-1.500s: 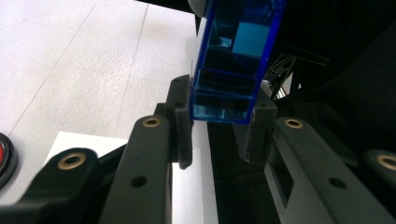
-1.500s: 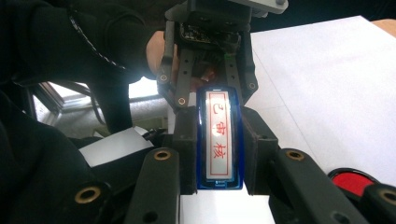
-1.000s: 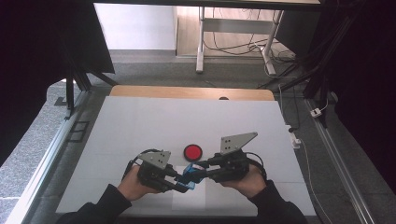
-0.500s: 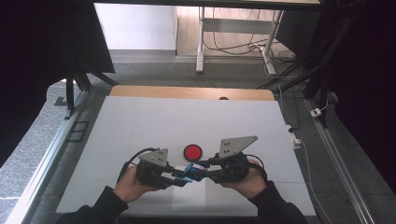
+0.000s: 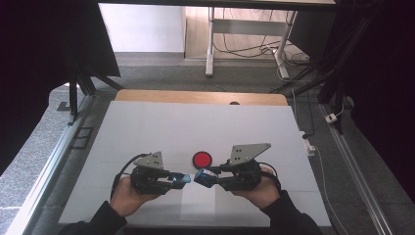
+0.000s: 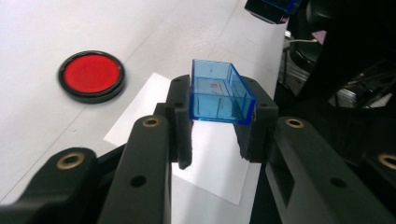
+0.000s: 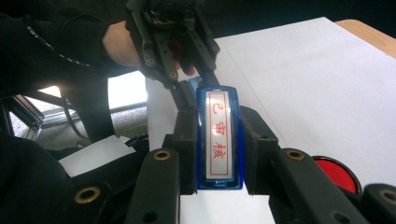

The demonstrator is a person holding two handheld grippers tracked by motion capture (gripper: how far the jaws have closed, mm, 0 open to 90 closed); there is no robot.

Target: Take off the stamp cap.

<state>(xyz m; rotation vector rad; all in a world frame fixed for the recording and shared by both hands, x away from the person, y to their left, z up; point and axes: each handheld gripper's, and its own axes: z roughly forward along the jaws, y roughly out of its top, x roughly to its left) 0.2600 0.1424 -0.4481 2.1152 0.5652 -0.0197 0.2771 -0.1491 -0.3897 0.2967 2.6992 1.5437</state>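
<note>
- The left gripper [image 6: 214, 126] has its jaws clamped on a clear blue cap [image 6: 218, 92], held above the white tabletop [image 5: 147, 127].
- The right gripper [image 7: 218, 140] grips a blue stamp [image 7: 218, 135] with red characters on its face.
- Cap and stamp sit close, tip to tip, near a red ink pad [image 5: 201, 159].

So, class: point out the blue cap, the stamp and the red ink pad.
blue cap [image 6: 219, 93]: left gripper view, front wall.
stamp [image 7: 218, 140]: right gripper view, lettered face.
red ink pad [image 5: 201, 159]: high view, red centre.
</note>
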